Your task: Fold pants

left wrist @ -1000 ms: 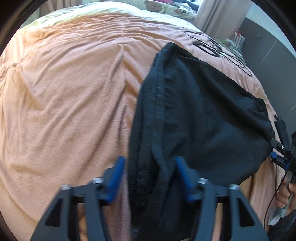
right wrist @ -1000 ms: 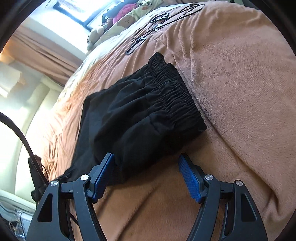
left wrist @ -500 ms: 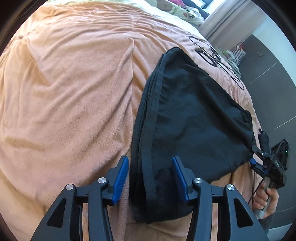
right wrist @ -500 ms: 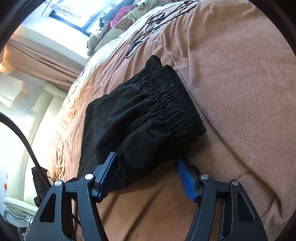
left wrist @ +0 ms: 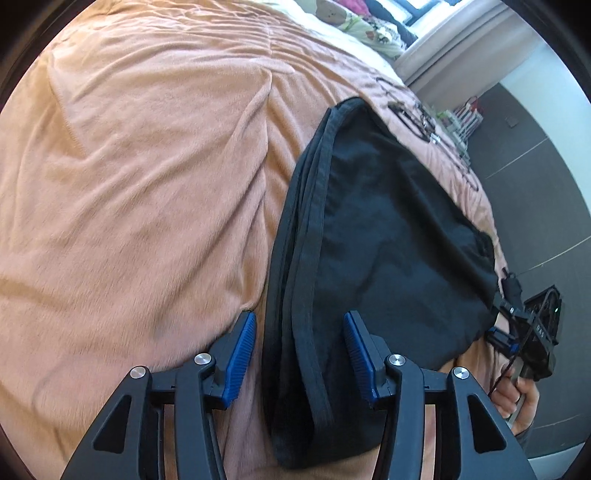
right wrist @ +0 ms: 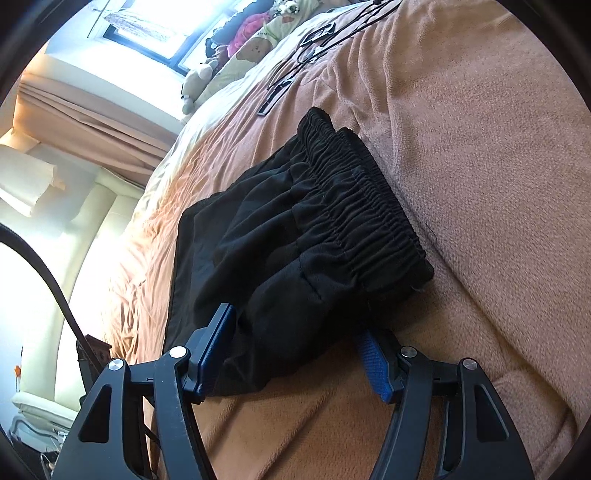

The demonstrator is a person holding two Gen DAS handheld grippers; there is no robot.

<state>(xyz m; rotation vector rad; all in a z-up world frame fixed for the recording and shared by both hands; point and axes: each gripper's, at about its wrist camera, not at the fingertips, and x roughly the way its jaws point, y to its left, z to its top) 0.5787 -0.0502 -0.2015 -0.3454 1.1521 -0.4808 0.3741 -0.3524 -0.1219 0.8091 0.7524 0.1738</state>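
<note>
Black pants (left wrist: 388, 236) are laid folded on the bed's peach blanket (left wrist: 147, 184), near its close edge.

Left view: left tongs (left wrist: 299, 350) are held open over the hem end of the pants. Stacked hem edges (left wrist: 306, 258) are seen running between the two blue pads (left wrist: 240, 354); a gap shows on each side, so the fabric is straddled, not pinched. Nothing is lifted; the cloth is lying flat on the blanket.

Right view: right tongs (right wrist: 295, 354) are set around the near corner of the pants (right wrist: 295, 240), just below the elastic waistband (right wrist: 365, 206). The left pad (right wrist: 216, 347) is covered in part by fabric, the right pad (right wrist: 373, 362) is tucked under the cloth edge. Whether the pads are pressing on the fabric cannot be told. The jaws are held fairly wide.

The right tongs (left wrist: 517, 332) are also caught at the right edge of the left view, at the waistband corner, with a person's hand (left wrist: 517, 398) on the handle.

The waistband is bunched and doubled, two gathered layers stacked. The fabric below it is creased and loosely piled.

Further up the bed, black cables (right wrist: 314, 40) are lying on the blanket, well apart from the pants. Soft toys (right wrist: 207, 77) are piled by the window (right wrist: 155, 33) at the far end. A curtain (right wrist: 92, 118) is hung beside it.
</note>
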